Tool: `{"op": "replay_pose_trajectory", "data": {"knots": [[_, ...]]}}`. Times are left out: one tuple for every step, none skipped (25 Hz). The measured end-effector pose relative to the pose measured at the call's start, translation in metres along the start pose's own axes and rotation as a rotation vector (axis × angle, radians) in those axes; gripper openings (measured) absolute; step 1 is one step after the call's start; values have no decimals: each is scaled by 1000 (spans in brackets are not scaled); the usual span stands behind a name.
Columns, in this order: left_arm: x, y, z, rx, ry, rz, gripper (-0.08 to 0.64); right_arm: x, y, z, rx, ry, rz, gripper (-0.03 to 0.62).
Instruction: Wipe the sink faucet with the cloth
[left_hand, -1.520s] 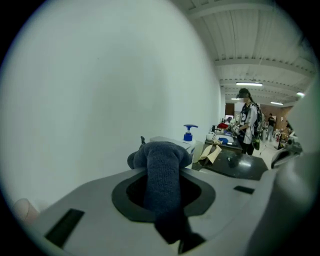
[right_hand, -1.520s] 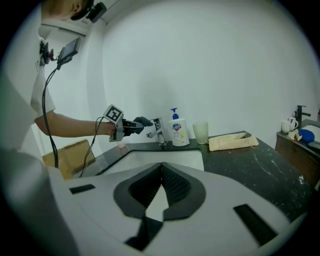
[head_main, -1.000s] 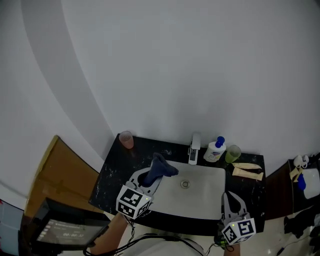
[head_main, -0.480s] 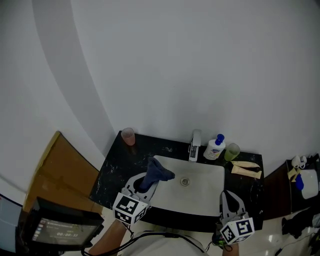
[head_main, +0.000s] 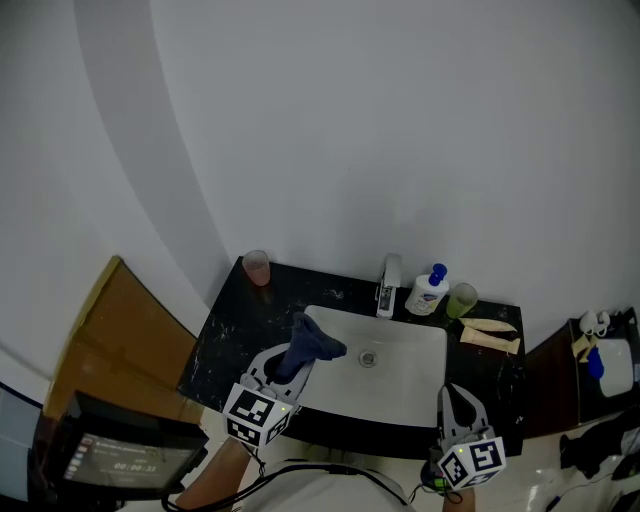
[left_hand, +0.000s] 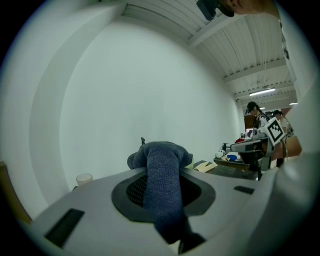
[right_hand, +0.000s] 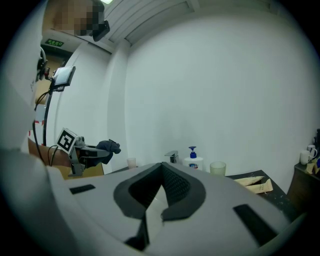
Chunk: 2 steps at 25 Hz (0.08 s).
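The dark blue cloth (head_main: 312, 343) hangs bunched from my left gripper (head_main: 298, 358), which is shut on it over the left part of the white sink (head_main: 405, 385). In the left gripper view the cloth (left_hand: 162, 180) drapes over the jaws and hides their tips. The chrome faucet (head_main: 388, 284) stands at the back rim of the sink, apart from the cloth; it also shows in the right gripper view as faucet (right_hand: 172, 157). My right gripper (head_main: 458, 398) hovers at the counter's front right, its jaws together with nothing between them (right_hand: 162, 167).
On the black counter (head_main: 232, 330) stand a pink cup (head_main: 257, 267) at back left, a soap bottle (head_main: 428, 293) and a green cup (head_main: 462, 300) right of the faucet, and two tubes (head_main: 490, 335) at far right. A wooden board (head_main: 120, 330) leans at left.
My left gripper has drawn the cloth back from the faucet, toward the sink's front left. The right gripper has stayed where it was.
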<state>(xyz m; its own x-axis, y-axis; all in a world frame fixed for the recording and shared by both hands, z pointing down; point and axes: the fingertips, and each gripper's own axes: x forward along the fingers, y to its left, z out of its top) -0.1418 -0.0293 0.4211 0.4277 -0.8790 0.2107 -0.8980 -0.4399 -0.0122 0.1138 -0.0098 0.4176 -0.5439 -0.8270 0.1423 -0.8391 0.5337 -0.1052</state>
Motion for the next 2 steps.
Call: {"op": "replay_pose_trajectory", "data": {"knots": [[0,1,-1,-1,2,2,86,0,0,-1,0,4,-1,5],[-1,2,-1,-2,3,4,86,-1,0,-2,1,7,-2,5]]}}
